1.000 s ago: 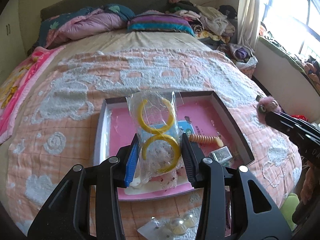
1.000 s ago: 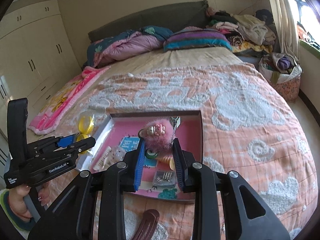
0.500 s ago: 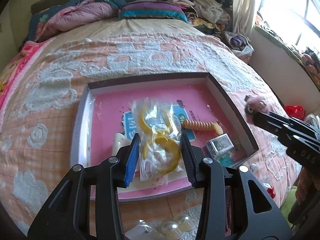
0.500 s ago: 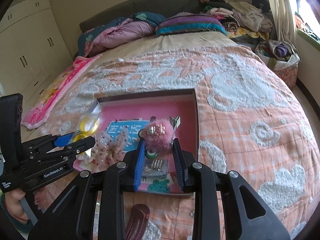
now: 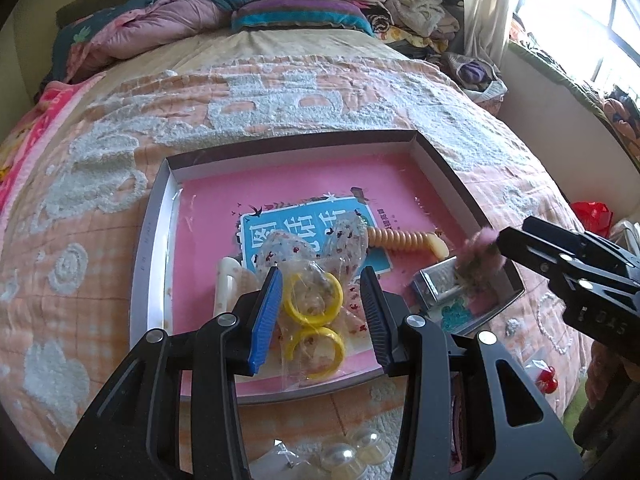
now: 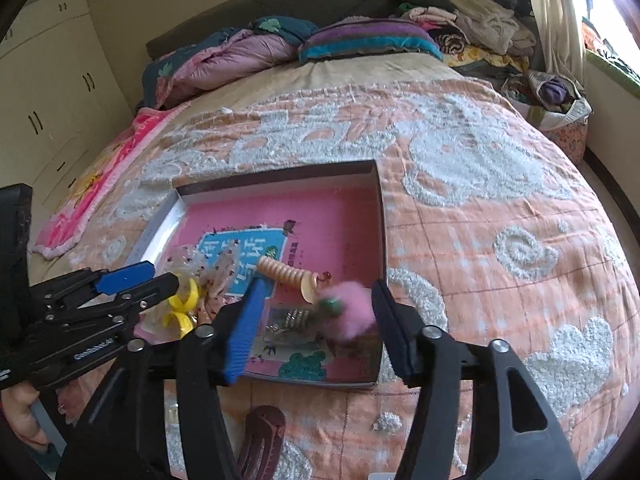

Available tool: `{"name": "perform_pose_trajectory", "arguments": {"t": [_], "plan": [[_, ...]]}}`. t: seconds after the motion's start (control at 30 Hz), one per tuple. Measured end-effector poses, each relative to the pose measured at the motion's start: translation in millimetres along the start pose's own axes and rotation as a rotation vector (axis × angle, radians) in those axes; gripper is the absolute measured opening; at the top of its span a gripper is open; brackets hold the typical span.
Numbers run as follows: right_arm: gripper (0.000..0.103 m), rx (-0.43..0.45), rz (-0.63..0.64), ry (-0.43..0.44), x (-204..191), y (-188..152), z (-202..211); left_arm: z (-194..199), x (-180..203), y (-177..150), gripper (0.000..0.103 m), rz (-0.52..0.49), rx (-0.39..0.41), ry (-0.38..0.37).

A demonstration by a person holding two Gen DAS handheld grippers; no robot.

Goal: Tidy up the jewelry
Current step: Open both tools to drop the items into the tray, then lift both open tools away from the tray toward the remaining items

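Note:
A shallow box (image 5: 154,240) with a pink floor lies on the bed; it also shows in the right wrist view (image 6: 381,216). My left gripper (image 5: 318,300) is open over the box's near edge, and a clear bag of yellow rings (image 5: 314,318) lies loose between its jaws. My right gripper (image 6: 314,318) is open over the box's right corner. A pink fluffy charm (image 6: 348,312), blurred, drops between its jaws; it also shows in the left wrist view (image 5: 478,254).
In the box lie an orange spiral hair tie (image 5: 404,238), a blue card (image 5: 304,236), a white clip (image 5: 226,280) and a small packet of metal pieces (image 5: 436,284). Pearl items (image 5: 348,456) and a brown hair clip (image 6: 260,436) lie on the quilt in front.
Both grippers lowered to the box and opened. The left one let go of the bag of yellow rings; the right one let go of the pink charm.

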State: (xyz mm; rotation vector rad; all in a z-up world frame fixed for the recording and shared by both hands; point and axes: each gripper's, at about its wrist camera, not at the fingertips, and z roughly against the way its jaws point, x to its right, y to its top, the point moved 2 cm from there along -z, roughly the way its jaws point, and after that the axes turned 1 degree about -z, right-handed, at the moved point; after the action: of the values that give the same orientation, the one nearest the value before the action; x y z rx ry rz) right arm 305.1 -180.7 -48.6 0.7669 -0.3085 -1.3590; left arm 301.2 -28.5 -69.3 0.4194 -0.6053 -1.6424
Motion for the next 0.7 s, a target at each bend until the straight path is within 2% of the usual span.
{"name": "perform_pose_trajectory", "arguments": {"t": [0.23,0.47,0.7], "plan": [[0.073,0.053,-0.022,0.005,2.6,3.8,29.6,12.1,1.3,2.0,0.032,-0.005,0.017,0.005],[0.082,0.110,-0.054,0.008,8.5,6.1,63.8,32.1,2.4,3.4,0.033,0.002,0.042,0.016],[0.088,0.161,-0.045,0.019,1.3,4.5,93.9,57.8,1.7,3.6,0.055,0.017,0.080,0.036]]}}
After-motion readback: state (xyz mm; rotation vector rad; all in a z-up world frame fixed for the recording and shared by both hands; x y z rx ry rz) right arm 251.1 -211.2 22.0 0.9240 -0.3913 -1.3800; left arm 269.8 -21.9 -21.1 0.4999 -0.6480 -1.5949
